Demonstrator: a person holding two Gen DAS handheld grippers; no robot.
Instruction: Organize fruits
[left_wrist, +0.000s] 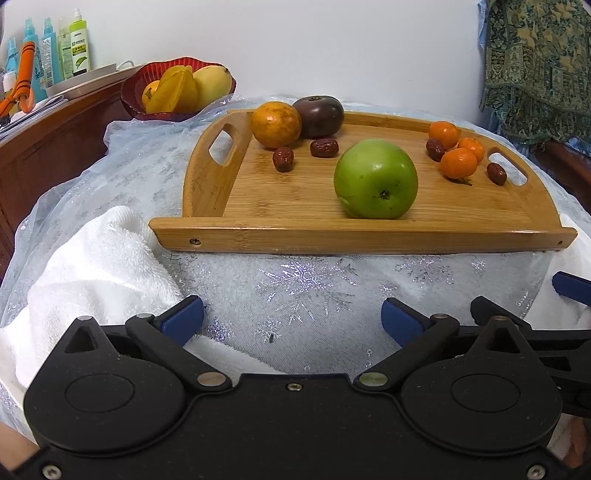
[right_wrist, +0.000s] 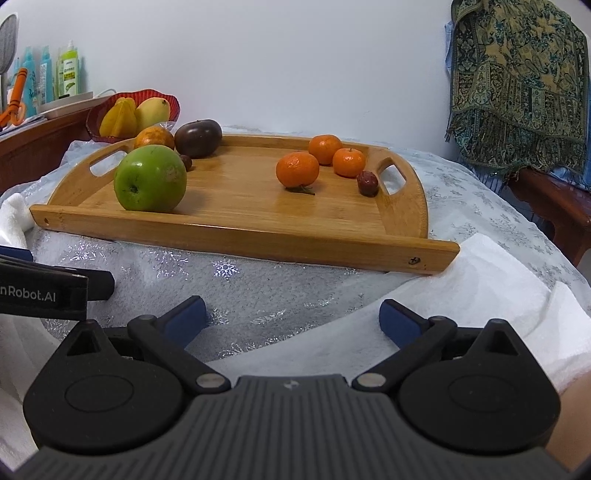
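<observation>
- Left wrist view: the left gripper hangs over the snowflake tablecloth with its blue pads spread wide and nothing between them, short of the bamboo tray.
- At the tray's centre sits the green apple; at 11 o'clock from it, against the far rim, the large orange touches the dark purple fruit, with two red dates loose just in front of them.
- At 2 o'clock from the apple, three small mandarins cluster near the right handle, a date tucked against them and another just beside the handle slot.
- Off the tray at 10 o'clock, the red bowl holds a starfruit, a mango and one more yellow-orange fruit.
- Right wrist view: the right gripper is likewise spread and empty over the cloth and white towel, well apart from the nearest mandarin.
- Judged from this layout, sorting appears barely begun: the bowl holds three fruits, yet nine-odd pieces lie scattered on the tray and neither tool has anything in hand.
</observation>
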